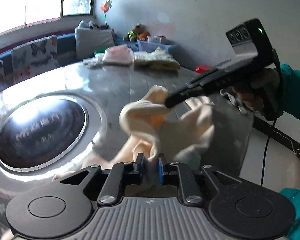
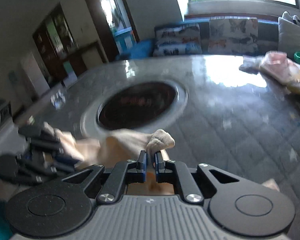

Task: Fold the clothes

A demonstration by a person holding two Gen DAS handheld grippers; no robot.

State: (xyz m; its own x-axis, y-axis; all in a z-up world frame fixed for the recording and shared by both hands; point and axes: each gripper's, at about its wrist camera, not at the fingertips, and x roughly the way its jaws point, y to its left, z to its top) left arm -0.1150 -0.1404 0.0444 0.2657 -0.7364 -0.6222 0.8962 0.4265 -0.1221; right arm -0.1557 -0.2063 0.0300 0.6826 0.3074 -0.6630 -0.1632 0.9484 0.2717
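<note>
A cream garment [image 1: 148,118] with an orange patch hangs in the air above the grey table [image 1: 114,84]. My left gripper [image 1: 151,160] is shut on one edge of it. My right gripper [image 1: 170,102] comes in from the right and is shut on another corner. In the right wrist view my right gripper [image 2: 151,159] pinches a bunched cream corner [image 2: 160,140]; the cloth stretches left to my left gripper [image 2: 56,156], which is blurred.
A dark round inset [image 1: 42,132] sits in the table's middle. Folded clothes [image 1: 118,57] and a yellowish pile [image 1: 156,60] lie at the far edge. Cushions [image 1: 34,54], a bench and toys stand behind. A cable [image 1: 267,150] hangs at the right.
</note>
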